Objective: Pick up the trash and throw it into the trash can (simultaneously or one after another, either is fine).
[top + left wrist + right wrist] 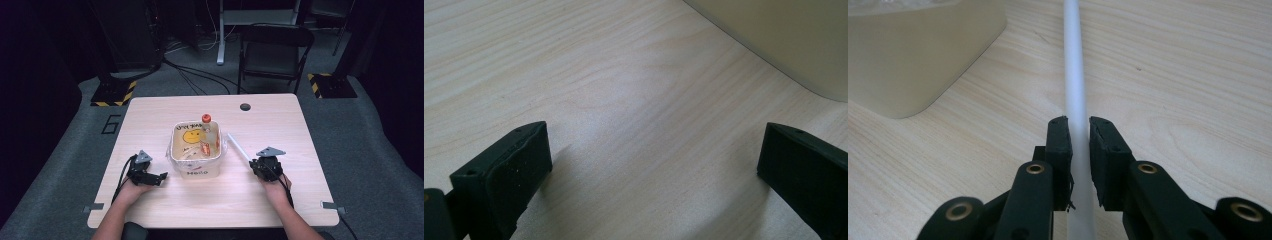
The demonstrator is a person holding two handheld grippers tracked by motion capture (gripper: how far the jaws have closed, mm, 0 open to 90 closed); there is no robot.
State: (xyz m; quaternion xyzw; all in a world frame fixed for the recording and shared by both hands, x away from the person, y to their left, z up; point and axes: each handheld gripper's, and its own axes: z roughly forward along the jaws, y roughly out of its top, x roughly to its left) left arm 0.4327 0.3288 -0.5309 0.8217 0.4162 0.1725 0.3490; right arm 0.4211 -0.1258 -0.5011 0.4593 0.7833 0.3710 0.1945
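A cream square bin (195, 171) with a smiley face and a plastic liner stands mid-table. Inside it lies a clear bottle (208, 135) with an orange cap. A white straw (239, 147) lies on the wood right of the bin. My right gripper (256, 163) sits at the straw's near end, and its jaws are shut on the white straw (1075, 90), which runs straight away from them. The bin's wall (913, 55) is to that gripper's left. My left gripper (162, 177) rests on the table left of the bin, open (654, 165), with bare wood between its jaws.
The bin's corner (784, 45) is just ahead and right of the left jaws. A dark round grommet (245, 106) sits near the table's far edge. A folding chair (272, 50) stands beyond the table.
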